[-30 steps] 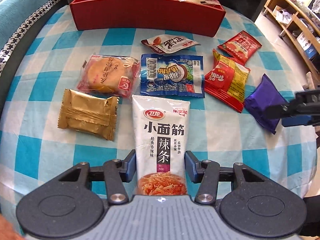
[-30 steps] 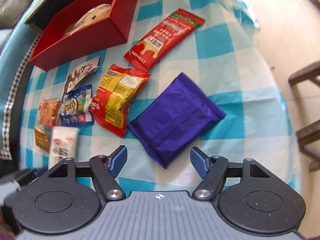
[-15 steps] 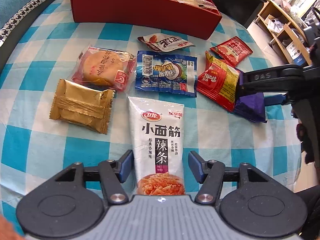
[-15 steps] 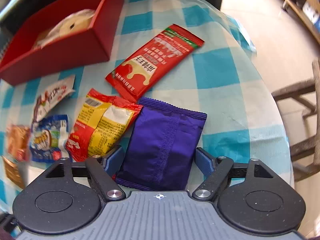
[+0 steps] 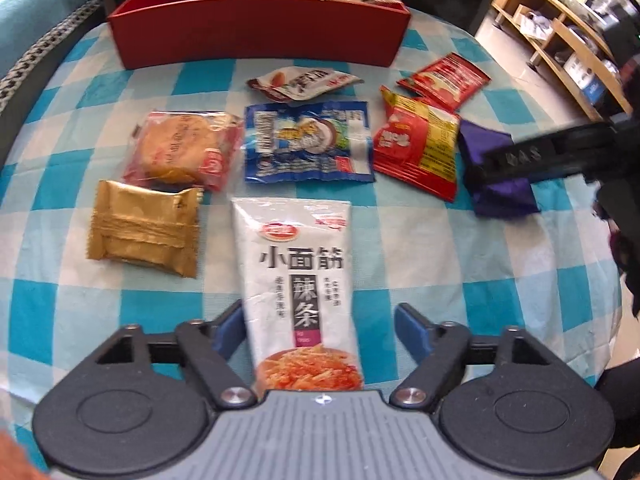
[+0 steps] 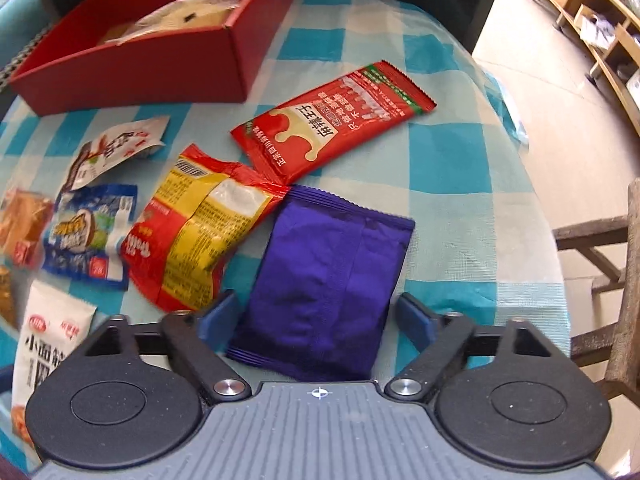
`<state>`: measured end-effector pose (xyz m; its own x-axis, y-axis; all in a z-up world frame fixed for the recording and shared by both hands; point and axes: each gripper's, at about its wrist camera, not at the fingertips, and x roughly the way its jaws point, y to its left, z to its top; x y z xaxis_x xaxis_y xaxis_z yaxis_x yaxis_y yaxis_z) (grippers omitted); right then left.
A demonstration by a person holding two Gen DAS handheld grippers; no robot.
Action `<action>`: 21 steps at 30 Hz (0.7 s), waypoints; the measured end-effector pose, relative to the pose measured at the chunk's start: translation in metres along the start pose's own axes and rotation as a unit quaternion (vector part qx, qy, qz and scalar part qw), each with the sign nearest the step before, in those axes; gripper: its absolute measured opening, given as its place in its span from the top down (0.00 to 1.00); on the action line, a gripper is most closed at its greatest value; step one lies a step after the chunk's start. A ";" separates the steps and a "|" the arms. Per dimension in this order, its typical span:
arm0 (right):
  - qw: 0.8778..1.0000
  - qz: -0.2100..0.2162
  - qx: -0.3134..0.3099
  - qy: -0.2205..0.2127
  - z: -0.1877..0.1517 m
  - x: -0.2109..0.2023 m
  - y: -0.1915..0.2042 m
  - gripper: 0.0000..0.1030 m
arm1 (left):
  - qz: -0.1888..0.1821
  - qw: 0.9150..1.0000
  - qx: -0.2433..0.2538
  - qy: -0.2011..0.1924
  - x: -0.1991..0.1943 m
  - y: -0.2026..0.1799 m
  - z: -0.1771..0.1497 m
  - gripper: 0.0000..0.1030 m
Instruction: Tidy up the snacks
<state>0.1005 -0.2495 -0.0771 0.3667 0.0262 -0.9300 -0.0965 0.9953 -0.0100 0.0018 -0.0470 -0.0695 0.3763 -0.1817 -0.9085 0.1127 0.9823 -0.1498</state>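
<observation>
My left wrist camera sits just behind the left gripper (image 5: 320, 328) and looks steeply down and forward over the checked bench (image 5: 500, 272), close to it, with the red box (image 5: 256, 32) at the far edge. My right wrist camera, behind the right gripper (image 6: 316, 318), also tilts steeply down, close over the bench's right side, with the floor and shelves beyond. Both views share the red box, the white packet (image 5: 300, 280) and the purple packet (image 6: 328, 280). The left view also catches the right gripper from the side.
</observation>
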 end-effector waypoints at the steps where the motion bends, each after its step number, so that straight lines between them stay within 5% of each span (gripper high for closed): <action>1: 1.000 0.006 -0.004 -0.002 -0.002 -0.004 0.000 0.29 | -0.002 1.000 -0.010 0.000 -0.002 0.004 0.000 0.09; 3: 1.000 0.006 -0.019 -0.002 -0.008 -0.008 0.002 0.31 | -0.003 1.000 -0.026 0.000 -0.005 0.012 0.000 0.18; 14: 0.996 0.034 -0.068 -0.035 -0.043 -0.053 0.015 0.33 | -0.001 1.000 -0.030 0.002 -0.009 0.012 -0.007 0.21; 21: 0.995 0.027 -0.092 -0.014 -0.049 -0.041 0.027 0.32 | 0.020 1.000 0.023 0.000 0.002 -0.007 -0.007 0.00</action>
<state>0.0372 -0.2279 -0.0573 0.3812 0.0852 -0.9206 -0.2848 0.9581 -0.0293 -0.0046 -0.0539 -0.0729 0.3808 -0.1420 -0.9137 0.1403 0.9856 -0.0947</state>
